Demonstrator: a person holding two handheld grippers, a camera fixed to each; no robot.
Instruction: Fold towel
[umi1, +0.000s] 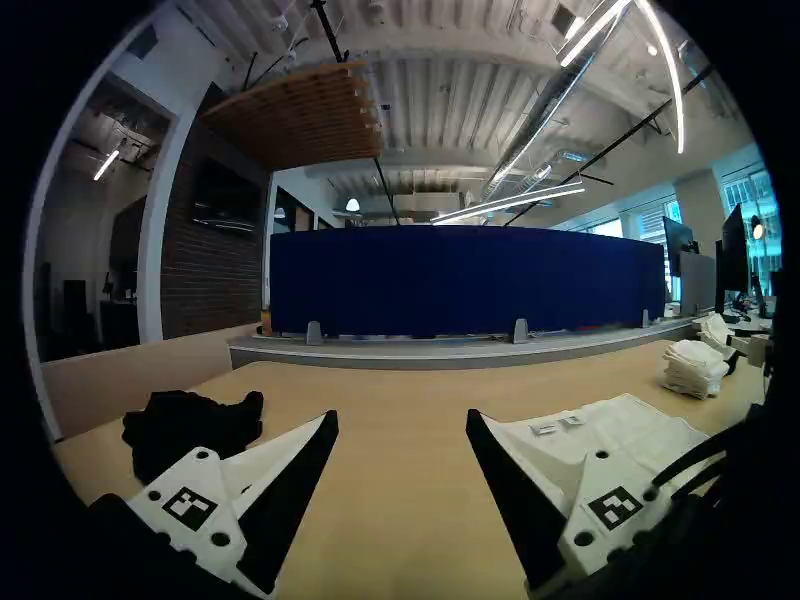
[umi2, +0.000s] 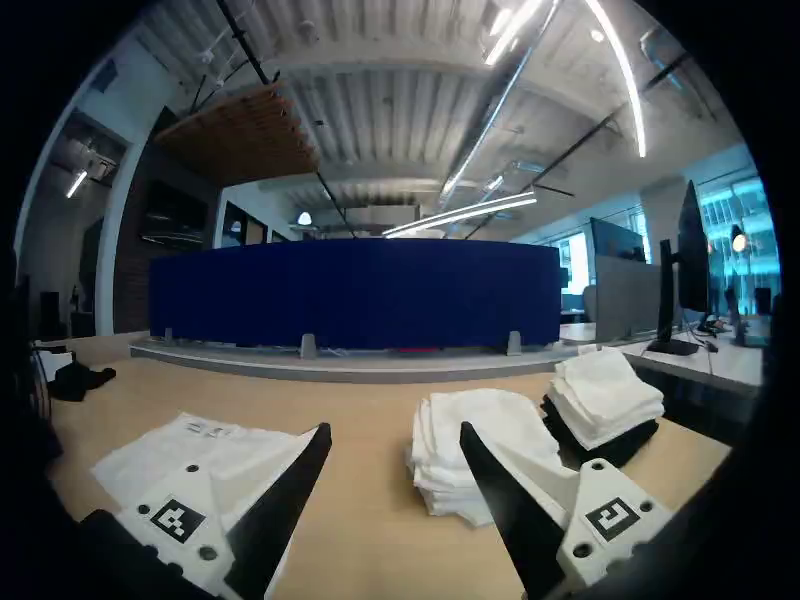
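While the left gripper (umi1: 400, 414) and right gripper (umi2: 394, 427) hang released, we grasp nothing. The towel (umi1: 610, 430) lies flat on the table (umi1: 400, 385).

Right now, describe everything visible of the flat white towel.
The white towel lies unfolded and spread flat on the wooden desk, soft cloth with faint creases and a small label near its far edge. The open right gripper sits in front of it, one finger overlapping its near corner; whether they touch is unclear.
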